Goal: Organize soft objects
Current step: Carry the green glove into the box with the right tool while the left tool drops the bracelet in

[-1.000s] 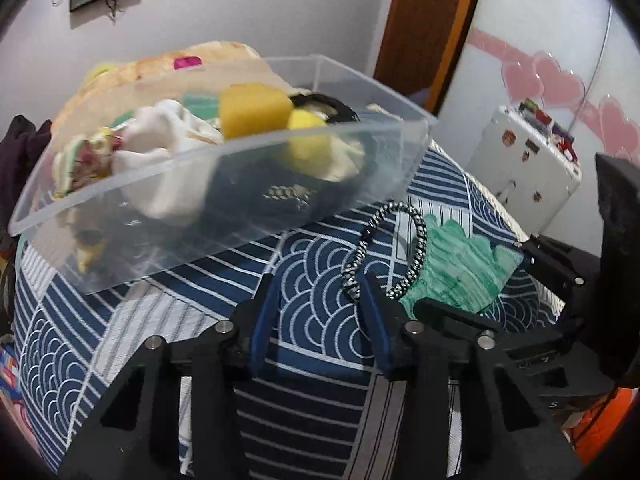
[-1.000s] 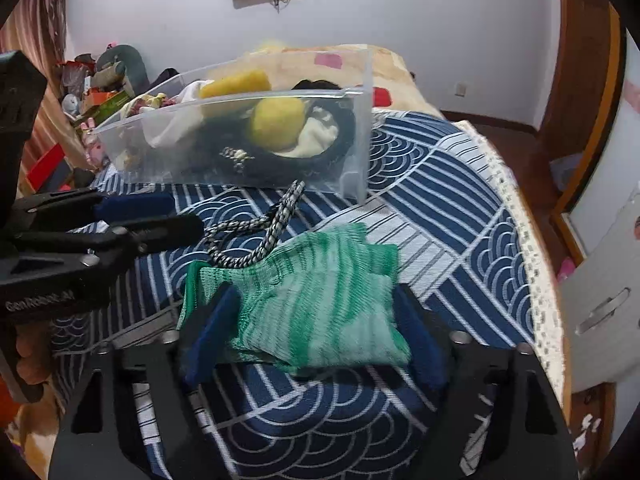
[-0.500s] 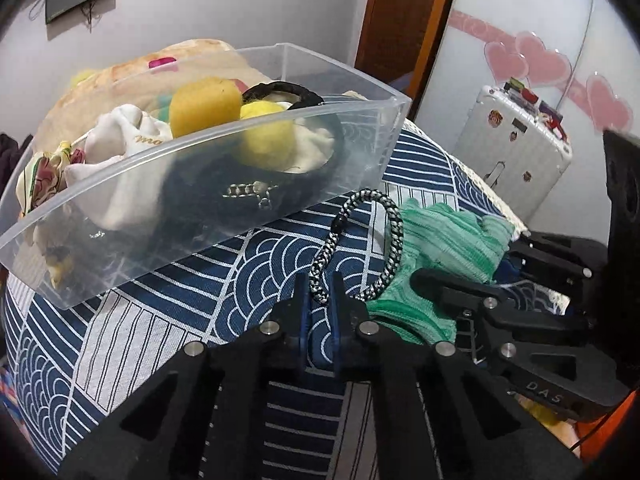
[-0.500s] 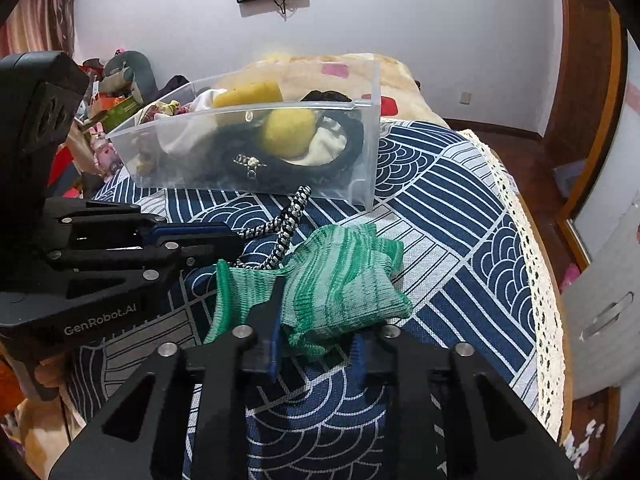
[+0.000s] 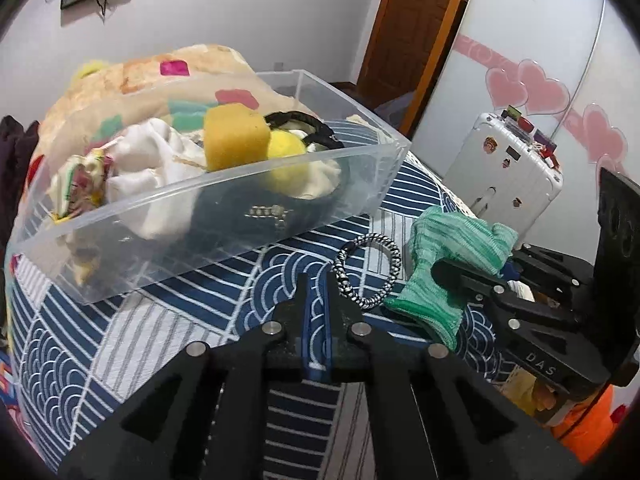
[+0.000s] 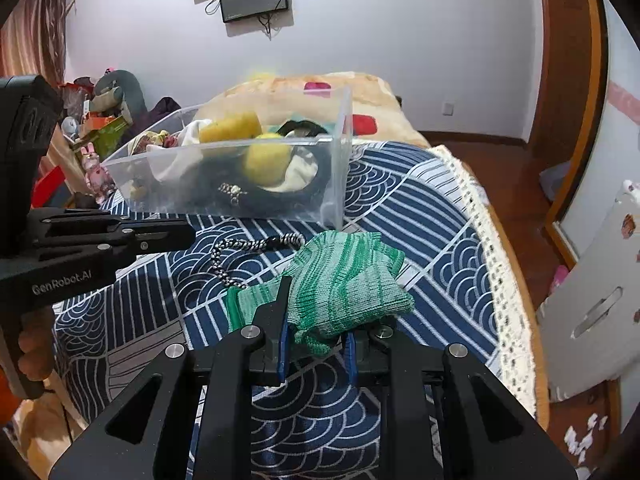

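While the right gripper (image 6: pixel 316 344) is closed on the green knitted cloth (image 6: pixel 344 280) at the centre of its frame, the left gripper (image 5: pixel 316 300) has its jaws nearly together, seemingly pinching the end of the black-and-white cord loop (image 5: pixel 370 270), though the contact is hard to see. Both items are just off the bed cover (image 5: pixel 100 340). The pick-up step is in hand; next, each must be carried over the rim of the clear bin (image 5: pixel 240 216), upper left, and released inside.

Left tool (image 6: pixel 188 236), side of its body, right wrist view: "GenRobot.AI" in pale letters.
Right tool (image 5: pixel 472 276), side of its body, left wrist view: "DAS" in pale letters.
Other print: too small or blurred to read.
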A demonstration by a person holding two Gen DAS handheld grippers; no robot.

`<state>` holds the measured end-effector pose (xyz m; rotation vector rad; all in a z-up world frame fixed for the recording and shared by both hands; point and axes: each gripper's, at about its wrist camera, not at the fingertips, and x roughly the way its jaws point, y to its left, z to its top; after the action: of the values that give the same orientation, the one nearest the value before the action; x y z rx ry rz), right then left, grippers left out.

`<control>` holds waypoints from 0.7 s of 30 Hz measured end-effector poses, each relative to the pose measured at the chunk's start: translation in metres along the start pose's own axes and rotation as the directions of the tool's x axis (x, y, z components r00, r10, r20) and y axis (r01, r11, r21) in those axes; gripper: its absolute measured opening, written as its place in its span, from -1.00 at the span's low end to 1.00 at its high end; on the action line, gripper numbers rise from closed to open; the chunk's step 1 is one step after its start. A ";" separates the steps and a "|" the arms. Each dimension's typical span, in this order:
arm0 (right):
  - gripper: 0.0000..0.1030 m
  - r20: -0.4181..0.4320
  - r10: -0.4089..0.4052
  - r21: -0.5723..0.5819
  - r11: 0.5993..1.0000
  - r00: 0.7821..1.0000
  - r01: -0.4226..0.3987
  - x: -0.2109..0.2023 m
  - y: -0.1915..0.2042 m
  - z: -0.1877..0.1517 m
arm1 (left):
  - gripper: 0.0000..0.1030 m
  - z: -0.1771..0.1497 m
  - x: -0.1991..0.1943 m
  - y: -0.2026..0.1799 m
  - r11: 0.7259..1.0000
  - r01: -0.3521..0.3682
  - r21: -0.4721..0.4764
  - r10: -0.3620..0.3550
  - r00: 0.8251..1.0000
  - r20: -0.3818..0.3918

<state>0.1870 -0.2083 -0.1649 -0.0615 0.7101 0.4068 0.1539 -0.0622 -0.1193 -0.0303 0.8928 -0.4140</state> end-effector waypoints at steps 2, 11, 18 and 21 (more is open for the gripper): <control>-0.63 0.009 -0.007 0.007 1.000 1.000 0.007 -0.002 -0.003 0.001 | -0.81 0.000 0.006 -0.004 1.000 -0.004 0.002 0.004 1.000 -0.009; -0.63 0.045 -0.025 0.029 0.999 0.999 0.024 -0.011 -0.011 0.005 | -0.46 -0.006 0.029 -0.016 0.999 -0.025 0.040 0.027 0.998 -0.051; -0.63 0.048 -0.012 0.017 1.000 0.999 0.011 -0.013 -0.004 0.005 | -0.85 -0.009 0.024 -0.017 0.998 -0.030 0.052 0.031 0.999 -0.028; -0.63 0.052 -0.011 0.018 1.000 0.999 0.010 -0.014 -0.005 0.007 | -0.86 -0.013 0.013 -0.012 0.997 -0.056 0.051 0.056 0.998 0.003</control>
<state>0.1834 -0.2162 -0.1513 -0.0376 0.6613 0.3904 0.1470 -0.0765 -0.1346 0.0414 0.8796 -0.3843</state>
